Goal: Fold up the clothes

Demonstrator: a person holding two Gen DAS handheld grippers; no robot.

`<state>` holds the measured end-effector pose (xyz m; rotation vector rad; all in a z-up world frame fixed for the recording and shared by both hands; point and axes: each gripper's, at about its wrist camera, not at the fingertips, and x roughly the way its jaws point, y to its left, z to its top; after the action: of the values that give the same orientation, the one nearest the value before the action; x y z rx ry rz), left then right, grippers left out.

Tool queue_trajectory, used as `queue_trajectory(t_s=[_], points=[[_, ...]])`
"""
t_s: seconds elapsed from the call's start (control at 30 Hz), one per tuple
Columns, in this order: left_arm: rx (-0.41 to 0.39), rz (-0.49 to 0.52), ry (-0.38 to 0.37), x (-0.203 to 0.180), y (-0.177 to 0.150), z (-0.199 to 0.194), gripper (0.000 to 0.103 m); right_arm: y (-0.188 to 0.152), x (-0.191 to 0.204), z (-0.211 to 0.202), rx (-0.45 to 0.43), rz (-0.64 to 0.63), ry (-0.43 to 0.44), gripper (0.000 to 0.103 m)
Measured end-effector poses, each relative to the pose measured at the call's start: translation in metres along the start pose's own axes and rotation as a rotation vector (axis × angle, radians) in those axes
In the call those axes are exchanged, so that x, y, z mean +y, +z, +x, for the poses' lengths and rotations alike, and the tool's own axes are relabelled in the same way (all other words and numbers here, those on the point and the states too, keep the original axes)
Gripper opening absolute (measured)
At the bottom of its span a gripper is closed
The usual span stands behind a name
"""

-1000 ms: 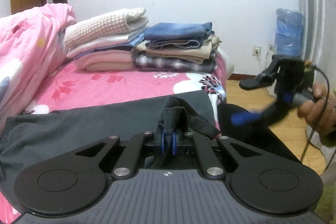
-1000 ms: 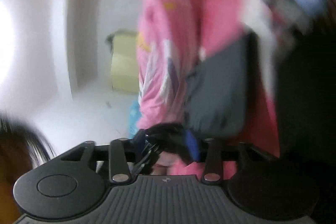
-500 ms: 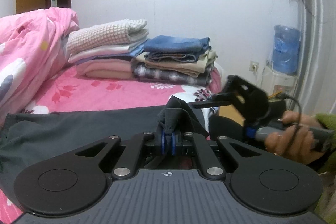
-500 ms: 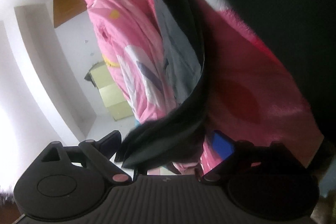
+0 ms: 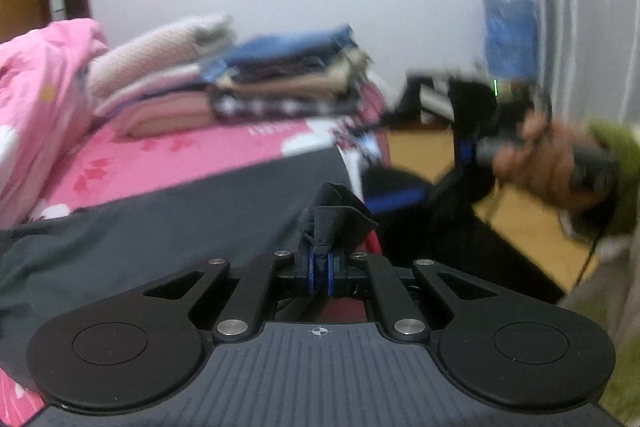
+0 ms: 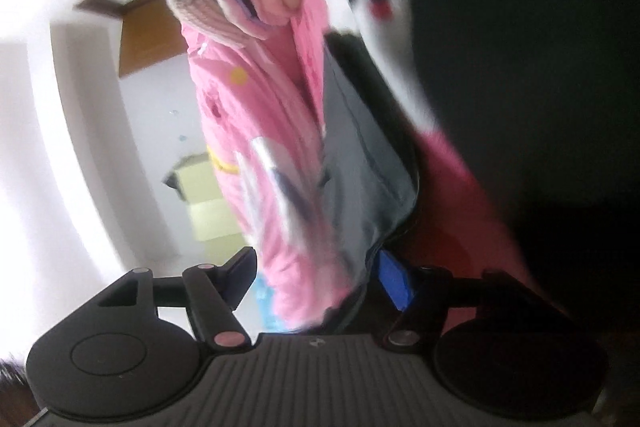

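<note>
Pink bed (image 5: 168,163), left hand-held gripper (image 5: 318,273) still clenching dark garment (image 5: 160,227), right hand-held gripper (image 6: 316,279) now released, closing

Left wrist view low, close, across the bed (image 5: 168,163); right wrist view rolled sideways, same bed.

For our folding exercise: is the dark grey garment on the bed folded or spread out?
Mostly spread: the dark grey garment lies flat across the bed, one bunched corner pinched in the left claw.
</note>
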<state>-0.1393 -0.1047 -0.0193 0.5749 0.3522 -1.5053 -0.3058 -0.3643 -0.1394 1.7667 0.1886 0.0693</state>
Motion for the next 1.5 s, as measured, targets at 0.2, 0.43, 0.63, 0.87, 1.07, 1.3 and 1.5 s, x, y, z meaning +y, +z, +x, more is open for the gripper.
queue_trajectory(t_s=[0.2,0.43,0.63,0.87,1.07,1.3,1.5], points=[[0.065,0.049,-0.003,-0.010,-0.014,0.010,0.004,-0.008,0.057,-0.029,-0.029,-0.521,-0.207,0.065],[0.099,0.071,-0.030,-0.014,-0.018,0.011,0.004,-0.119,0.104,0.010,0.341,-1.651,-0.296,0.073],[0.121,0.074,-0.036,-0.019,-0.022,0.011,0.004,-0.171,0.063,0.035,0.486,-2.157,-0.302,0.073],[0.121,0.002,-0.014,-0.018,-0.027,0.004,0.007,-0.182,0.033,0.056,0.528,-2.278,-0.265,0.024],[0.109,-0.054,0.014,-0.013,-0.034,-0.021,0.010,-0.167,0.041,0.059,0.517,-2.091,-0.233,0.007],[0.183,-0.073,0.120,-0.003,-0.053,-0.035,0.010,-0.116,0.051,0.058,0.530,-1.531,-0.231,0.007],[0.192,-0.086,0.254,0.015,-0.059,-0.031,0.010,-0.049,0.042,0.065,0.501,-0.893,-0.221,0.007]])
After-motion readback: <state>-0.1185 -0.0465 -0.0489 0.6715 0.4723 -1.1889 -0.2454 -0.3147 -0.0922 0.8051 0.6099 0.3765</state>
